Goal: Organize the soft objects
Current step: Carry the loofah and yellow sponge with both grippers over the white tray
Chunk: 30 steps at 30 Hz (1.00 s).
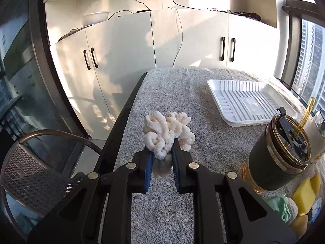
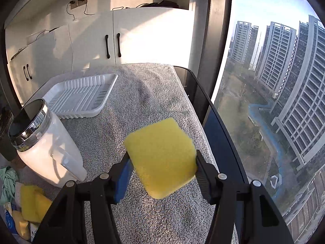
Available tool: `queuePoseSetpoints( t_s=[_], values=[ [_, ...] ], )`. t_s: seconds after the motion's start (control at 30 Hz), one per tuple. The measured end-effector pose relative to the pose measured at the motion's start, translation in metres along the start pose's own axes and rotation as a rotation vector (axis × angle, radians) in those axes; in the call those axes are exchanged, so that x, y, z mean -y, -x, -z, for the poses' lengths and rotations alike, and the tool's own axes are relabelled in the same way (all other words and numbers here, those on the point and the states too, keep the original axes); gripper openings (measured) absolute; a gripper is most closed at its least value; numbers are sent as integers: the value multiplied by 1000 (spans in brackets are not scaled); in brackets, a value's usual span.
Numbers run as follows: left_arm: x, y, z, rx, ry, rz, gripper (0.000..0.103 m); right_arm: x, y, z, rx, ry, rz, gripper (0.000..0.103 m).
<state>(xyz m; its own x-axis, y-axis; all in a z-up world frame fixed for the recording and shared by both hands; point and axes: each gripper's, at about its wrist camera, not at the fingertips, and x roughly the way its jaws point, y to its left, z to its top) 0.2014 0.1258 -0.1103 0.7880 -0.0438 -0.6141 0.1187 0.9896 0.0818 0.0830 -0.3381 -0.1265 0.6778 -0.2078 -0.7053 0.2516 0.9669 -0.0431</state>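
Observation:
My left gripper [image 1: 162, 152] is shut on a fluffy white chenille cloth [image 1: 167, 133] and holds it above the grey towel-covered table [image 1: 162, 213]. My right gripper [image 2: 162, 160] is shut on a yellow sponge [image 2: 162, 158], held above the table's right side. A white ribbed plastic tray [image 1: 249, 101] lies empty at the far side of the table; it also shows in the right wrist view [image 2: 81, 95]. More yellow sponges [image 1: 304, 195] and a green cloth [image 1: 282, 207] lie near the front edge; they also show in the right wrist view, sponges [image 2: 32, 203] and cloth [image 2: 8, 183].
A dark tumbler with a gold straw [image 1: 280, 152] and a white jar with a chrome rim [image 2: 46, 142] stand between the tray and the pile. White cabinets [image 1: 142, 46] stand behind the table. A mesh chair [image 1: 34, 172] is at left, a window [image 2: 274, 101] at right.

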Motion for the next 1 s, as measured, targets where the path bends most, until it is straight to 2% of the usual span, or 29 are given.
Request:
queuePoseSetpoints(
  t_s=[0.17, 0.47, 0.57, 0.73, 1.0],
  values=[
    [9, -33, -31, 11, -33, 52, 16, 2, -31, -34, 18, 11, -5, 60],
    [49, -97, -83, -23, -101, 203, 16, -17, -86, -107, 3, 9, -99, 60],
    [62, -115, -93, -54, -111, 244, 16, -32, -100, -125, -13, 27, -125, 60],
    [84, -129, -110, -81, -110, 353, 16, -63, -112, -146, -15, 81, -171, 60],
    [129, -143, -125, -149, -221, 490, 16, -120, -137, -169, -106, 209, -328, 61]
  ],
)
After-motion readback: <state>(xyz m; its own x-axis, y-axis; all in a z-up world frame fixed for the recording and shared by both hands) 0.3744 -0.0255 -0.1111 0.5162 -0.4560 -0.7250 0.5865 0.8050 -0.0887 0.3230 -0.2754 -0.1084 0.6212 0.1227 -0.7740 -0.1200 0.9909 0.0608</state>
